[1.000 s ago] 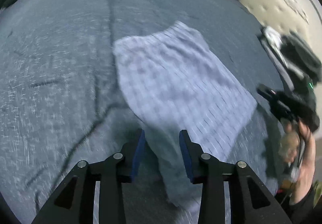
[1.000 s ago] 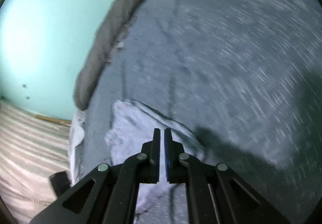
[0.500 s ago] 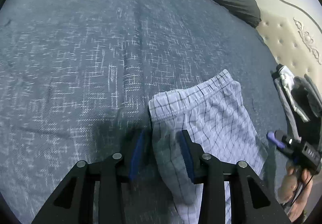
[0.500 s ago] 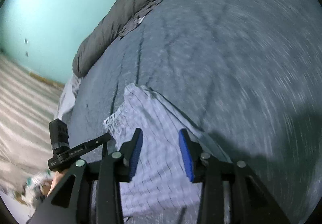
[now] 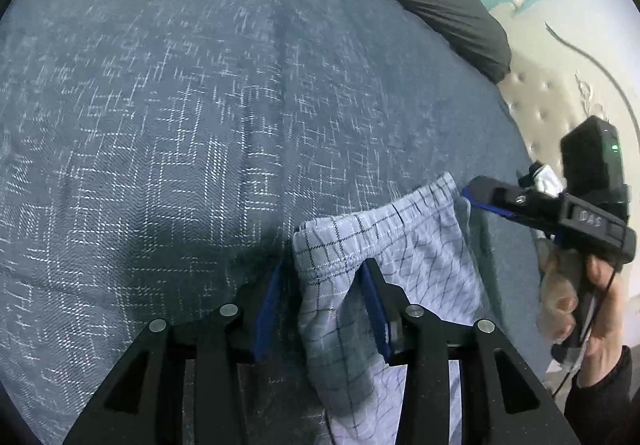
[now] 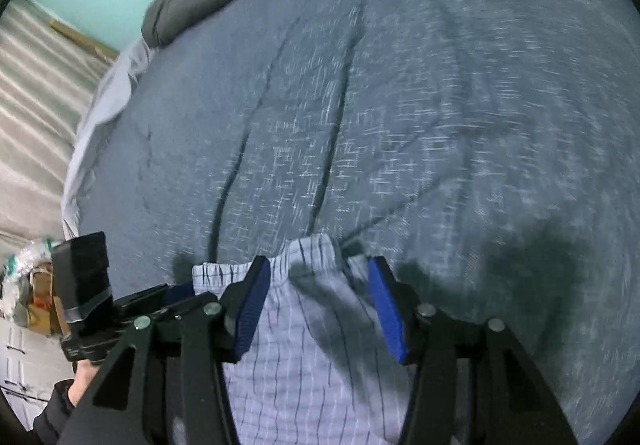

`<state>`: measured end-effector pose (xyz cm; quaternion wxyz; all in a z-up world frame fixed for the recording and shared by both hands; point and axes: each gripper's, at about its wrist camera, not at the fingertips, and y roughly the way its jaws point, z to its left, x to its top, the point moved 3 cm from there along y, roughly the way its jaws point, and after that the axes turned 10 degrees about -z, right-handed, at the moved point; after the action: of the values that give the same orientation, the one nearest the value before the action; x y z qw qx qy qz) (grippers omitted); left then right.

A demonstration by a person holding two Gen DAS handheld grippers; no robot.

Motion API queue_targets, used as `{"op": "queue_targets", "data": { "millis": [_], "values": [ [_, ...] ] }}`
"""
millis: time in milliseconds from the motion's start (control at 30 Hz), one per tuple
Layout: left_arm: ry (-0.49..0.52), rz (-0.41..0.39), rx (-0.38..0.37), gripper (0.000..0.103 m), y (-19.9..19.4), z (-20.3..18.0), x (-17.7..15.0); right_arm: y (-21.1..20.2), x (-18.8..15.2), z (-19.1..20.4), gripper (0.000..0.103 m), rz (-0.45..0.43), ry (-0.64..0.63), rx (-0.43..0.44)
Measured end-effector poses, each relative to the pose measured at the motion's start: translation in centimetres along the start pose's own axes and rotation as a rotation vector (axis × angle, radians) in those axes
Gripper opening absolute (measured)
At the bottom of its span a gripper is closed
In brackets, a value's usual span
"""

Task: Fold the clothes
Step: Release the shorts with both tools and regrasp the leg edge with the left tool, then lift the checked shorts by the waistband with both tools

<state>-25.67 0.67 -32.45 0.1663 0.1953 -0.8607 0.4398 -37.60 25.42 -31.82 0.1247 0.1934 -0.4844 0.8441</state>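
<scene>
Left wrist view: the left gripper (image 5: 324, 297) straddles the shorts' (image 5: 384, 245) waistband on the bed (image 5: 200, 125), jaws spread; right gripper (image 6: 316, 305), jaws just opened, straddles the other end (unpinched). Close both squarely on the corners before lifting.

Right gripper (image 6: 316, 305) opened — moved to shorts' (image 6: 304, 357) waistband.

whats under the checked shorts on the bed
The checked shorts lie straight on the blue patterned bedspread, which shows all around them. Whether anything else sits beneath the cloth cannot be seen; the fabric covers it.
</scene>
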Motion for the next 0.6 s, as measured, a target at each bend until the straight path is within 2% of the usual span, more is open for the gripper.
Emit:
{"op": "queue_targets", "data": {
  "millis": [167, 367, 433, 600],
  "values": [
    [-0.065, -0.015, -0.026, 0.043, -0.7, 0.4, 0.1, 2.4, 0.2, -0.5, 0.052, 0.072, -0.039, -0.057],
    [-0.108, -0.061, -0.043, 0.043, -2.7, 0.6, -0.2, 3.2, -0.5, -1.5, 0.052, 0.094, -0.029, -0.025],
    [-0.098, -0.059, -0.043, 0.043, -2.4, 0.7, 0.8, 3.3, -0.7, -1.5, 0.051, 0.093, -0.046, -0.026],
    [-0.087, -0.026, -0.027, 0.043, -0.5, 0.2, 1.2, 3.8, -1.4, -1.2, 0.038, 0.082, -0.086, -0.015]
  ]
}}
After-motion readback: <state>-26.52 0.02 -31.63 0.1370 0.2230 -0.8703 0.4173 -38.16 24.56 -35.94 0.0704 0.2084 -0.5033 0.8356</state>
